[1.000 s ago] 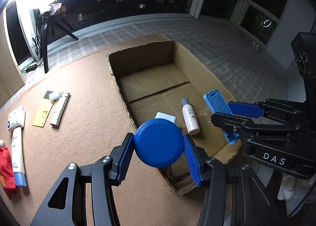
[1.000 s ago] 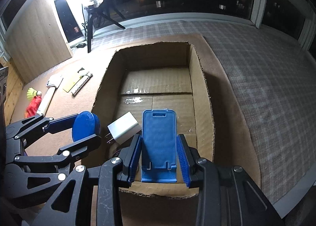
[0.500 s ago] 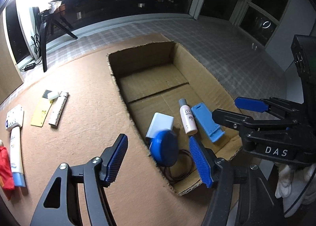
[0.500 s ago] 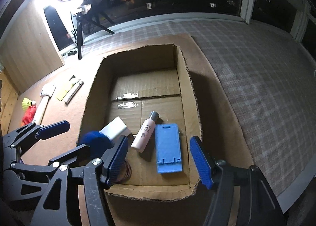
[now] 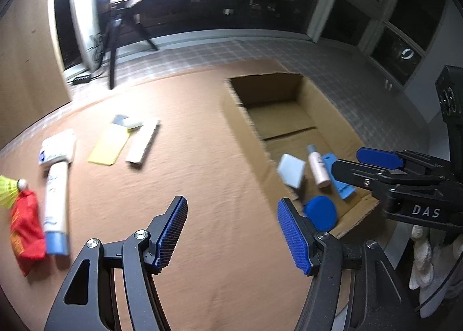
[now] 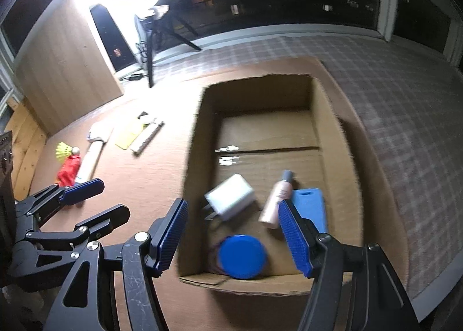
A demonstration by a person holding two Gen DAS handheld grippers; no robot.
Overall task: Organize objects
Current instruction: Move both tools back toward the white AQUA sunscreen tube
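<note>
Your cardboard box (image 6: pixel 332 134) sits open on the brown mat (image 5: pixel 179 180), toward the mat's right edge, and four things lie at its near end. The blue round lid (image 6: pixel 241 255) rests flat against the near wall, over a thin coil of cable. Behind it the white charger (image 6: pixel 231 200) lies by the box's left wall, prongs toward you. The small pink bottle (image 6: pixel 276 198) lies on its side in the middle, and the blue phone stand (image 6: pixel 311 209) lies flat just beside it, toward the right wall.

Your right gripper (image 6: pixel 233 237) hovers above that near end with its jaws spread wide and nothing between them; they had just been opening. Your left gripper (image 5: pixel 231 232) hangs over bare mat left of the box, jaws likewise wide and empty, having also just opened further.

Out toward the mat's left edge lie the things outside the box: a red packet (image 5: pixel 24 232) touching a yellow shuttlecock (image 5: pixel 7 190), a white tube with a blue cap (image 5: pixel 56 198) beside them, then a yellow card (image 5: pixel 108 145) and a white stick-shaped pack (image 5: pixel 143 143) nearer the far edge. The views are blurred, so labels cannot be read.
</note>
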